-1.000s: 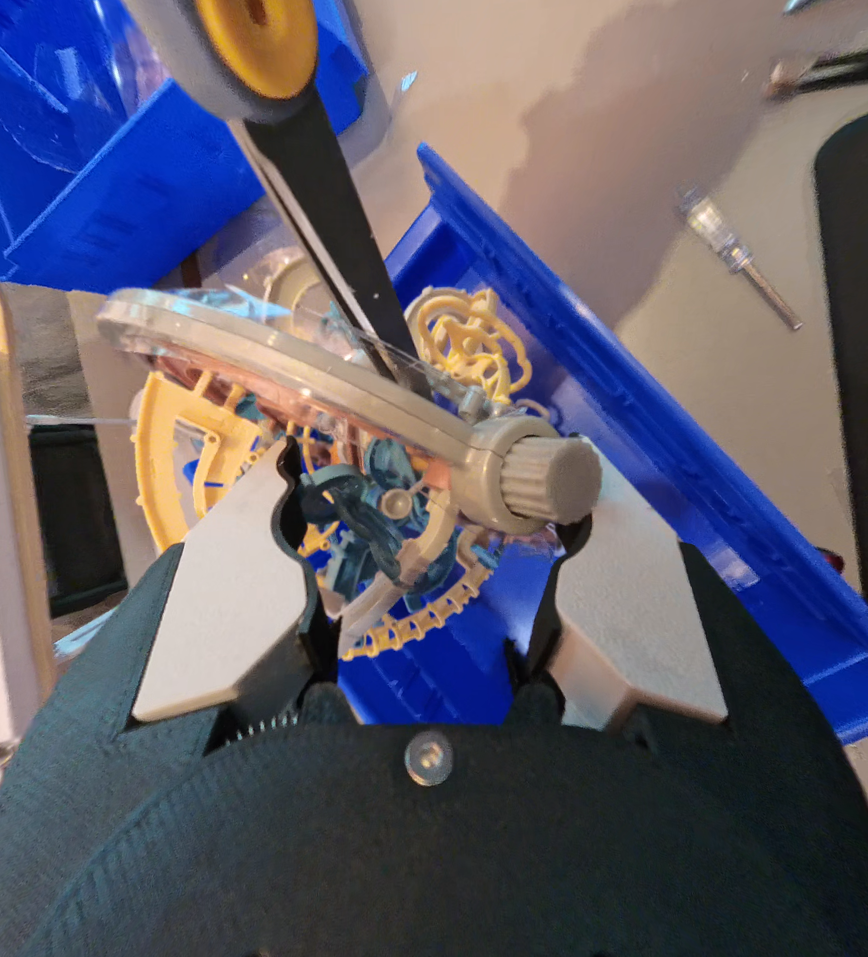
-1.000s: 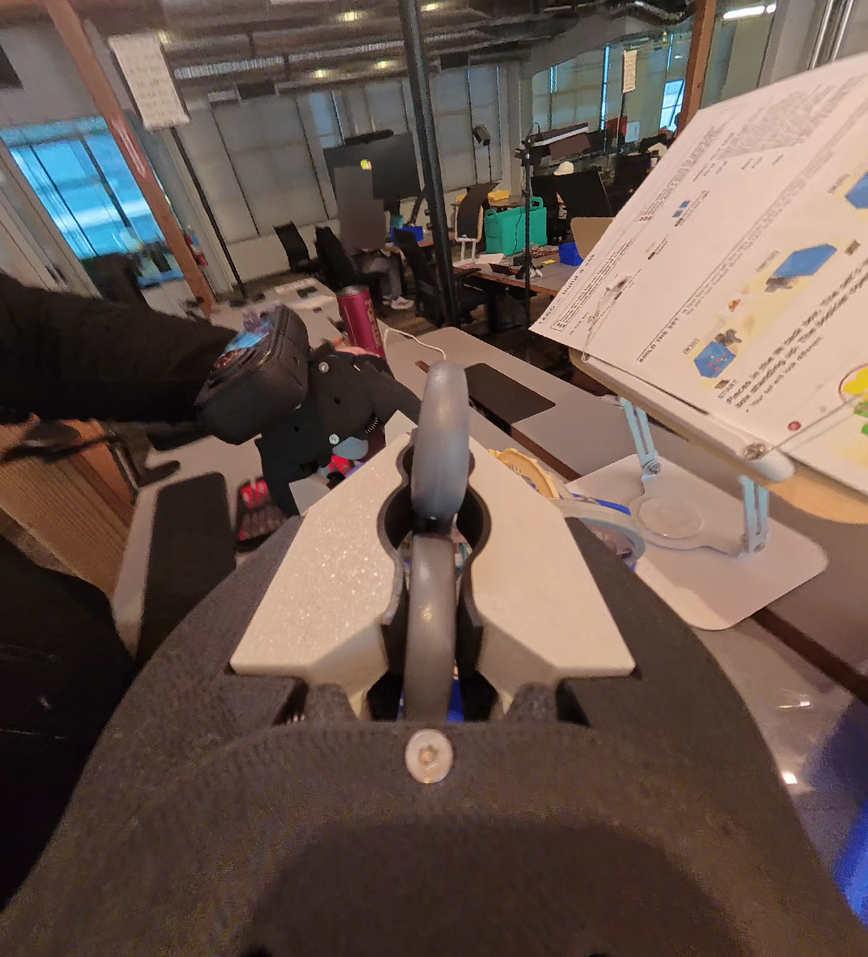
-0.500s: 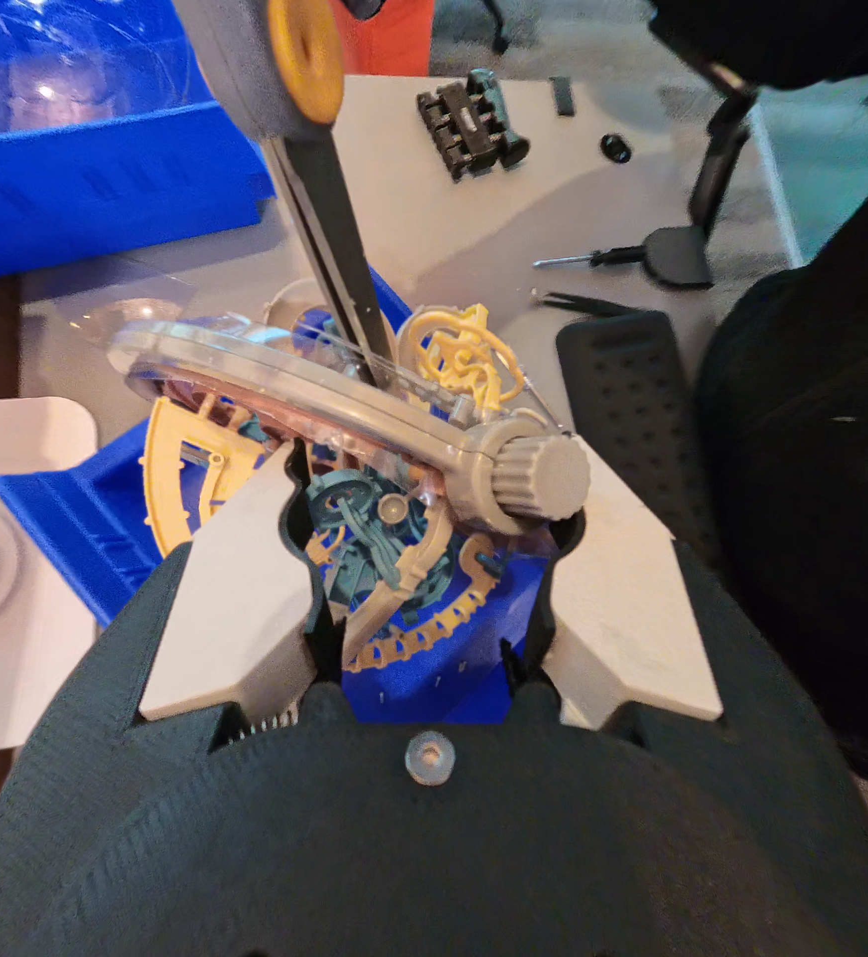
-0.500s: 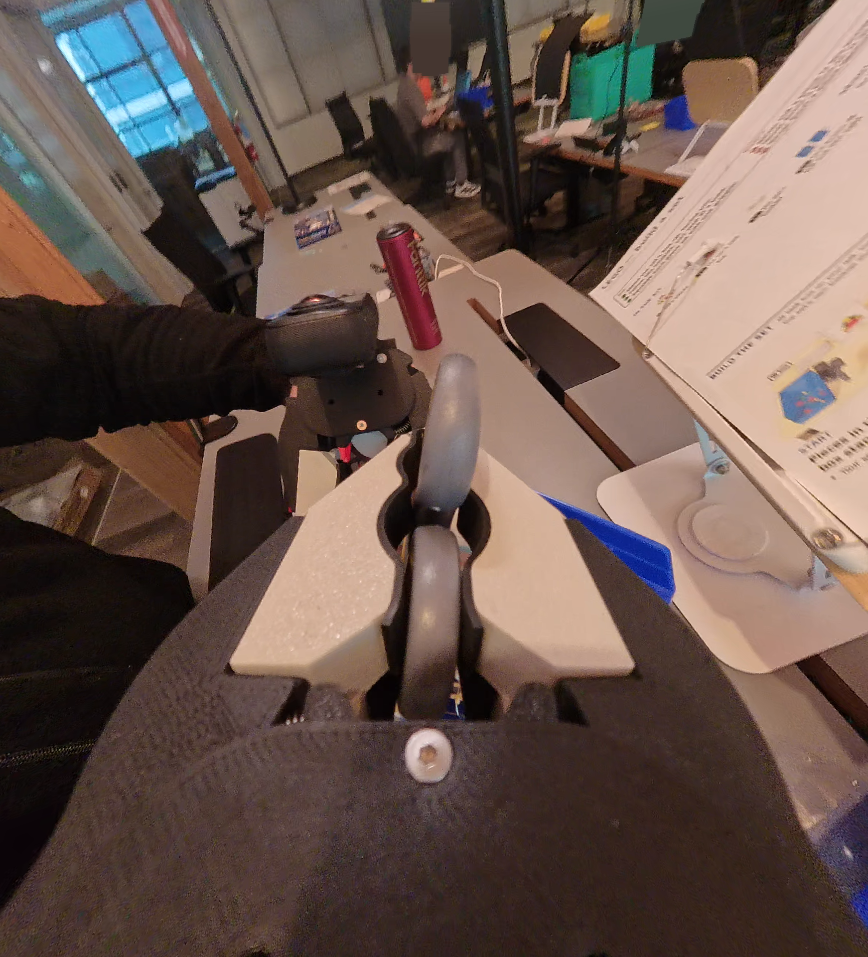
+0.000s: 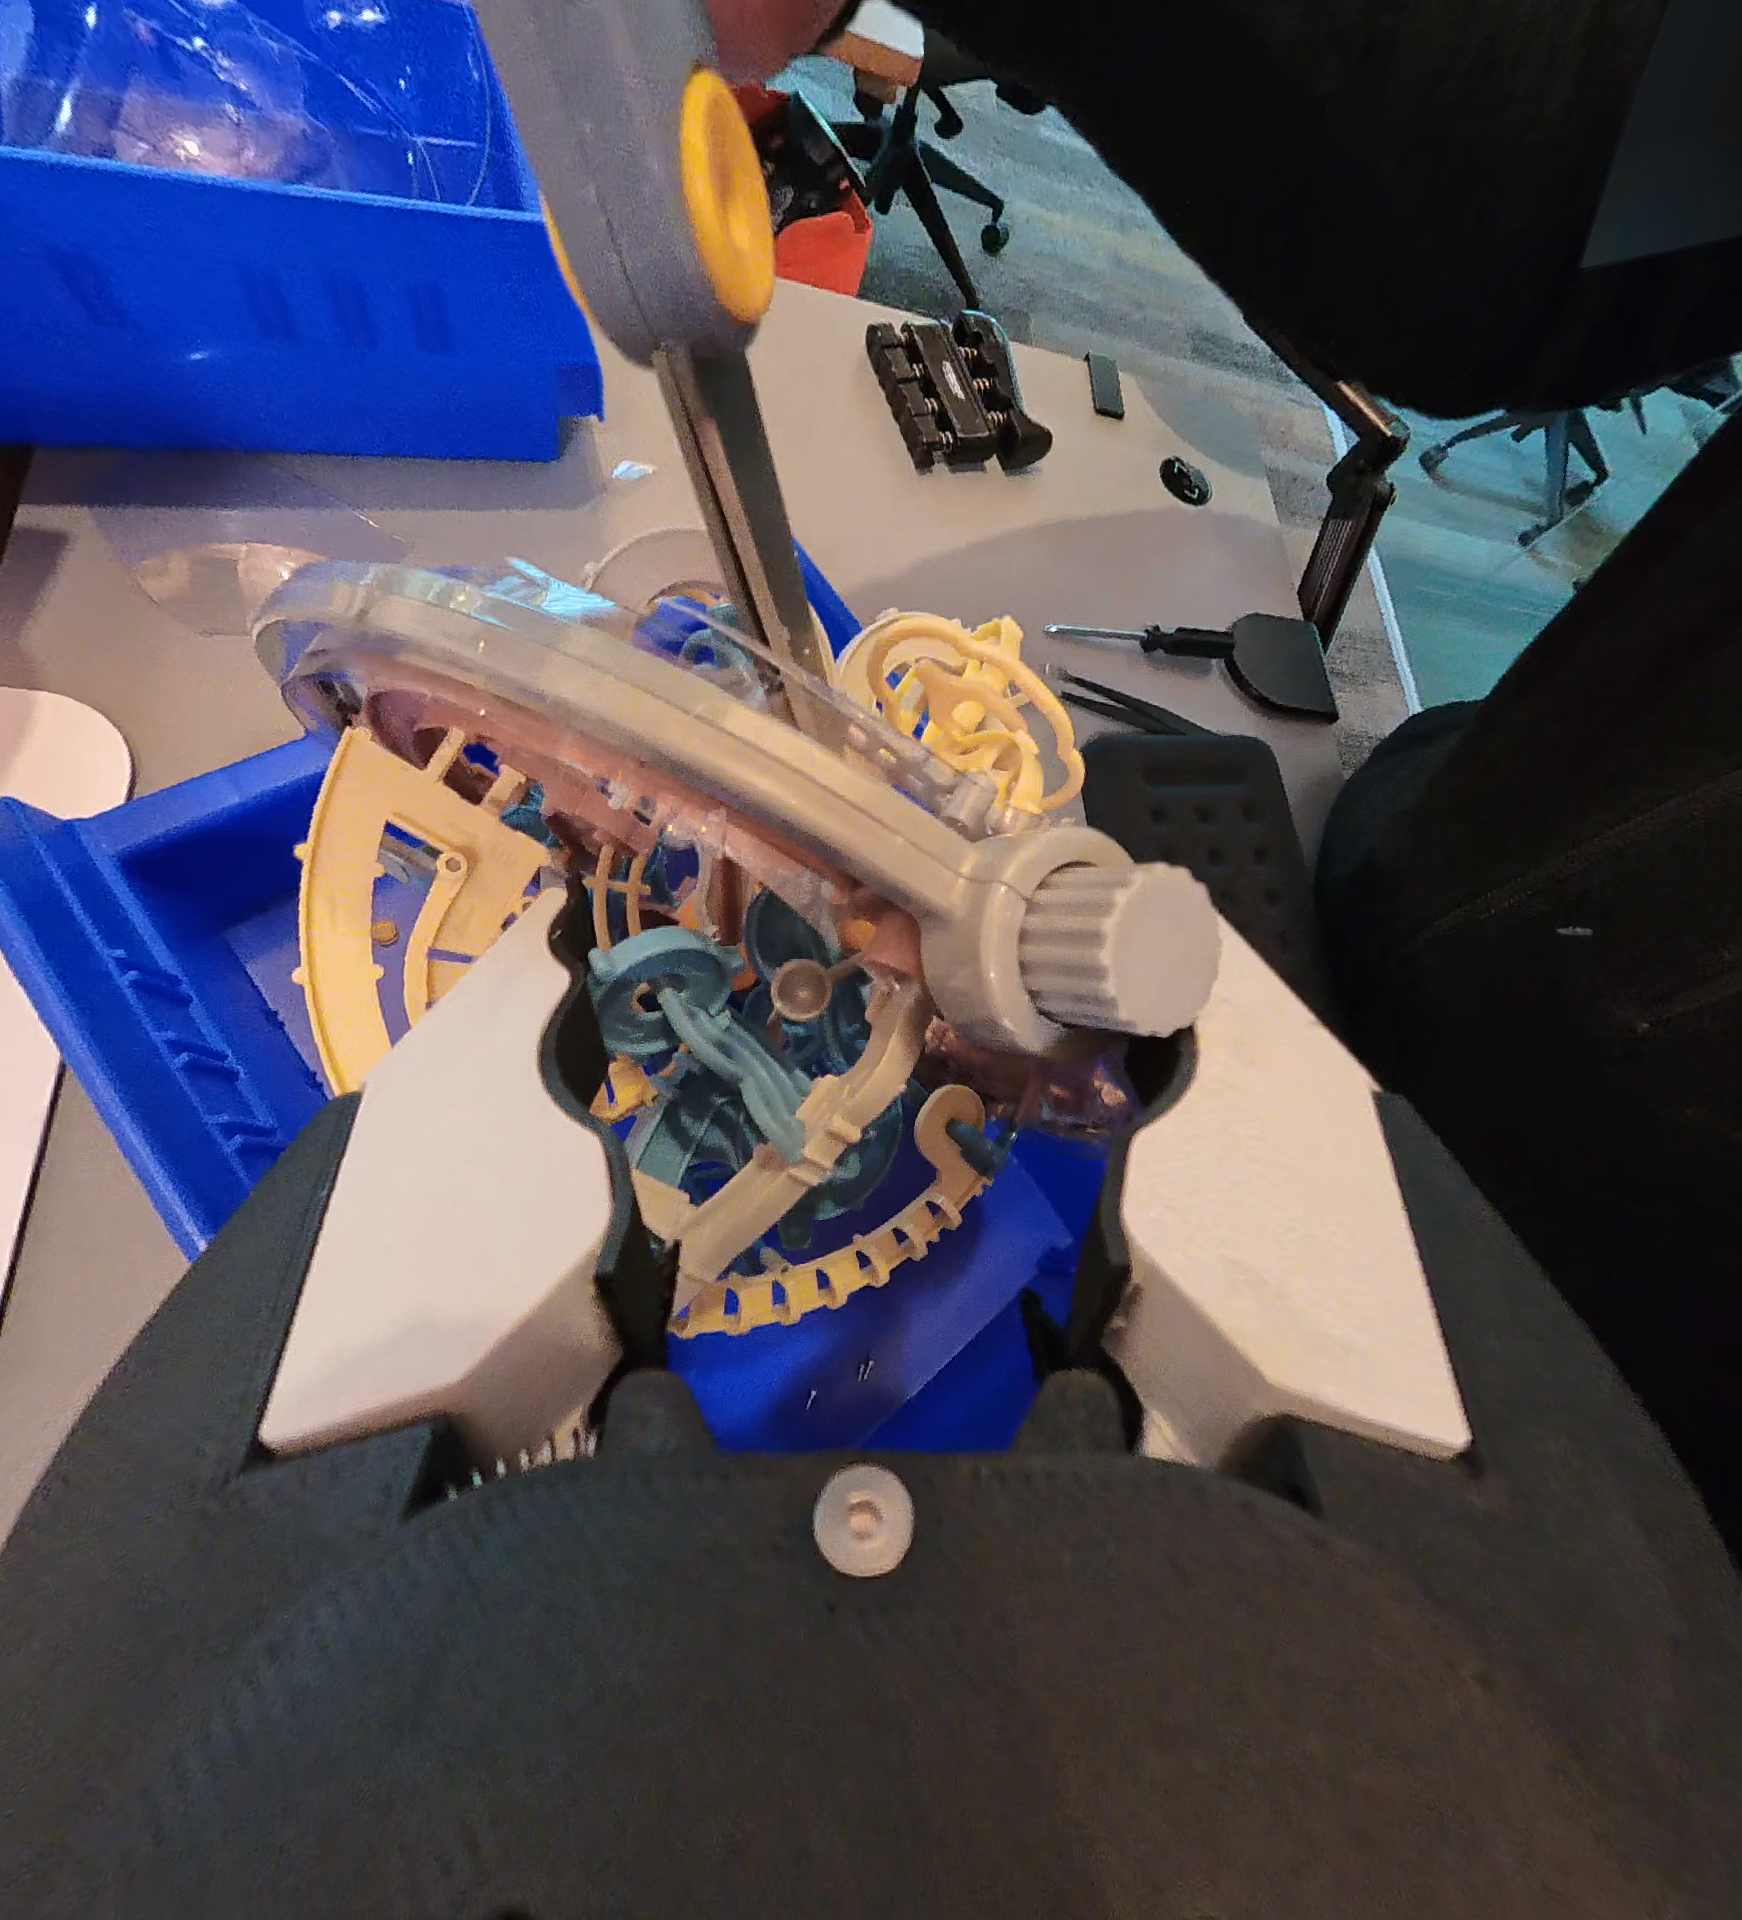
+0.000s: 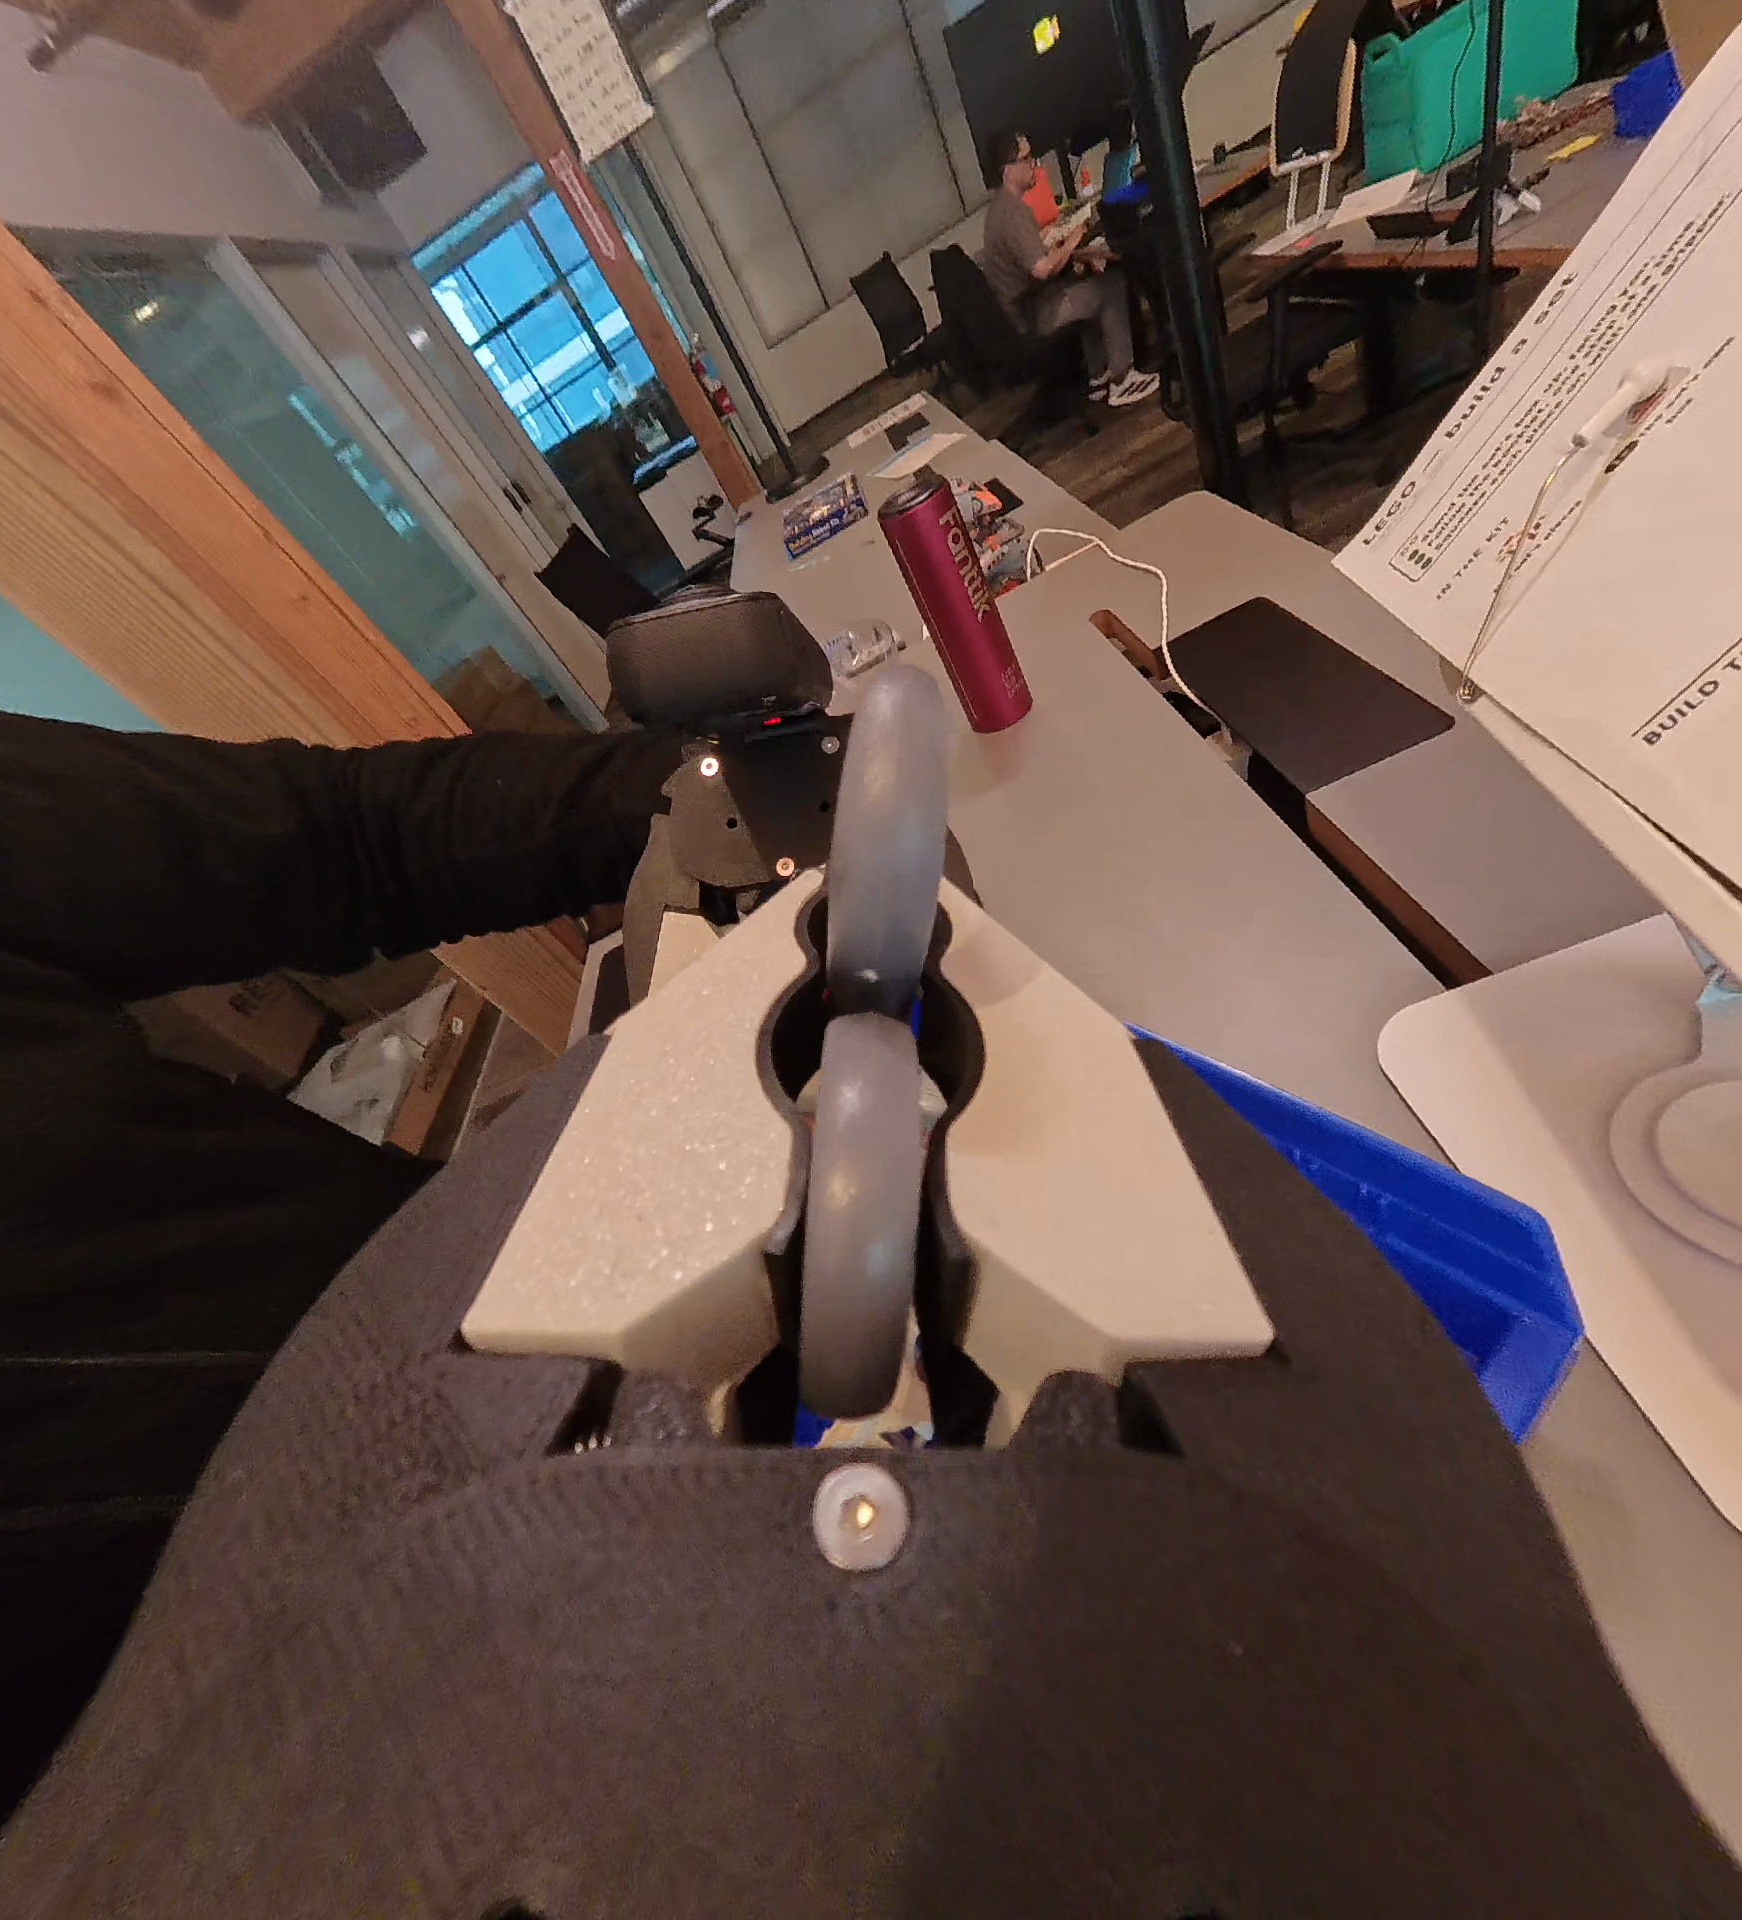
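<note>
Grey table [image 5: 1075, 499], blue bin [image 5: 150, 997] under clawed maze ball [image 5: 742, 935], scissors [image 6: 862, 1143] clamped

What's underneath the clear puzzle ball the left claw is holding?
Below the puzzle ball sits a blue bin on the grey table. The bin's floor shows through the tracks, but the ball and left claw hide most of its inside.

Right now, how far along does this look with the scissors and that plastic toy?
Done: the left gripper holds the toy clamped above a blue bin. In hand: the right gripper grips scissors, blades at the toy's clear cover. Left: I can see no cut yet.
</note>
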Available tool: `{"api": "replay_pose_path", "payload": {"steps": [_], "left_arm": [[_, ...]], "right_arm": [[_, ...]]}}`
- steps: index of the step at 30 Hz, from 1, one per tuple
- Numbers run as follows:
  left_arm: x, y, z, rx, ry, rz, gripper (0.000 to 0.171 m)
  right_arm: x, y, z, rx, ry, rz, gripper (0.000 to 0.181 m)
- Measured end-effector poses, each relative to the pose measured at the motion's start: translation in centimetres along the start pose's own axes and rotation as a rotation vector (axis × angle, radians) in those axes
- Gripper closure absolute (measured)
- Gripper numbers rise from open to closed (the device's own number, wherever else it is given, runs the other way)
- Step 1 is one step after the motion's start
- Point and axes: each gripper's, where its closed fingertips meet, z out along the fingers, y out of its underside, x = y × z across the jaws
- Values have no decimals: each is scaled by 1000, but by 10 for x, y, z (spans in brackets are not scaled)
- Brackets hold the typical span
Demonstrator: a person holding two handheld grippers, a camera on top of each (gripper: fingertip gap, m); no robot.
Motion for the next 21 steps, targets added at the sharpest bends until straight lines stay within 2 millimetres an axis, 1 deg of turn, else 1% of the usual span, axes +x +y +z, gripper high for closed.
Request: {"api": "replay_pose_path", "payload": {"steps": [4, 6, 9, 12, 13, 15, 18, 21], "left_arm": [[1, -2, 3, -21, -21, 8, 68], [4, -2, 4, -33, -32, 28, 68], [7, -3, 7, -42, -40, 45, 69], [7, -4, 8, 6, -2, 22, 71], [3, -4, 5, 19, -6, 11, 69], [-7, -6, 1, 70, 11, -56, 71], [-7, -9, 2, 70, 16, -31, 71], [-9, -11, 3, 73, 14, -37, 71]], "right_arm": [[-3, 1, -6, 31, 9, 0, 171], [-10, 3, -10, 13, 47, -67, 171], [-16, 5, -14, 45, 53, -95, 171], [-22, 8, -22, 57, 82, -145, 171], [-22, 10, -25, 52, 110, -178, 171], [-31, 14, -30, 66, 81, -178, 172], [-30, 19, -39, 107, 86, -137, 170], [-35, 24, -46, 125, 98, -163, 171]]}}
